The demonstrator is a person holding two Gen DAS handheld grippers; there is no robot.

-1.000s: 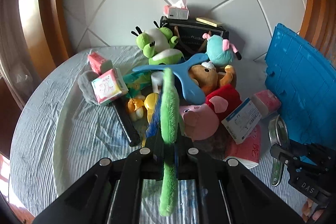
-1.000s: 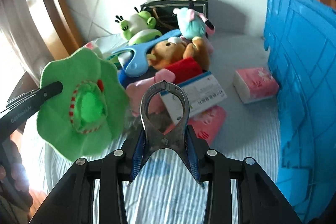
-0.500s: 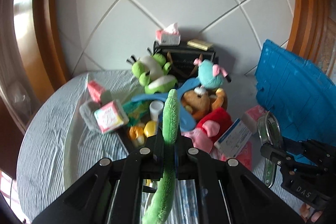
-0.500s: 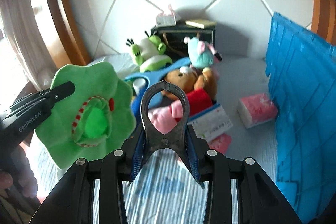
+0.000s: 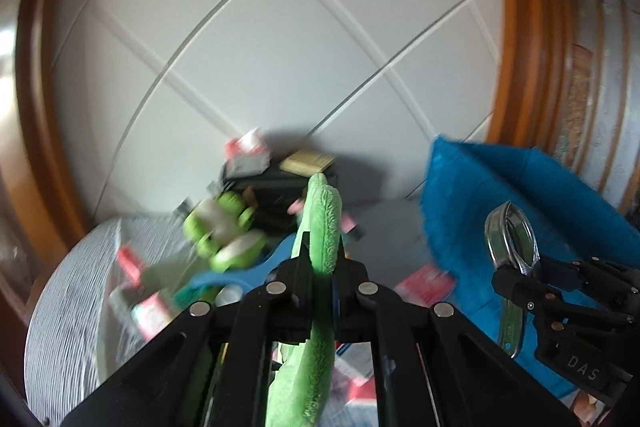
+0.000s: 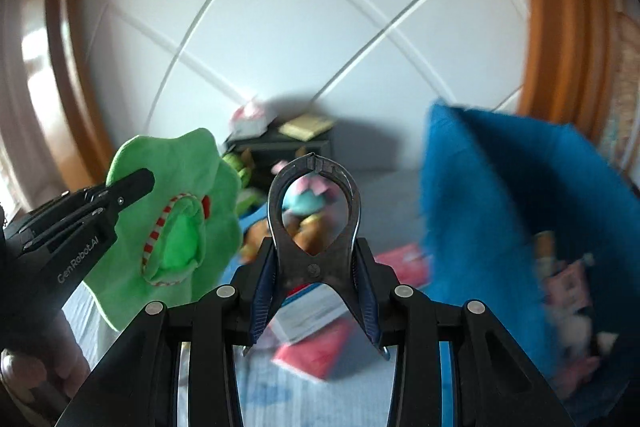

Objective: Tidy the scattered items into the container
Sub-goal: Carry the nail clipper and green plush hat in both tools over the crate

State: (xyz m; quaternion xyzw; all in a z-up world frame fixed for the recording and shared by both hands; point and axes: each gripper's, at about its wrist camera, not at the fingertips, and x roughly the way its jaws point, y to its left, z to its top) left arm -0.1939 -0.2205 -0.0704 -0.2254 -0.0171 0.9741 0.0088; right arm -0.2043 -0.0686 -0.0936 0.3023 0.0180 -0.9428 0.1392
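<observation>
Two matte black handheld grippers

The left gripper (image 5: 320, 263) has angular struts with round silver screws; the right gripper (image 6: 316, 263) adds blue pads. White "GenRobot.AI" lettering at nine o'clock, "DAS" at four.

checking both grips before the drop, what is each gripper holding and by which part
Left gripper: green plush hat, by its brim edge. Right gripper: metal spring clamp, by its blue handles.

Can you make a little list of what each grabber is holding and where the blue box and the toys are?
left gripper: shut on green plush hat
right gripper: shut on metal clamp
blue crate: on the right, some things already inside
toy pile: on the table, left of the crate, blurred
pink tissue pack: on the cloth below the clamp
</observation>
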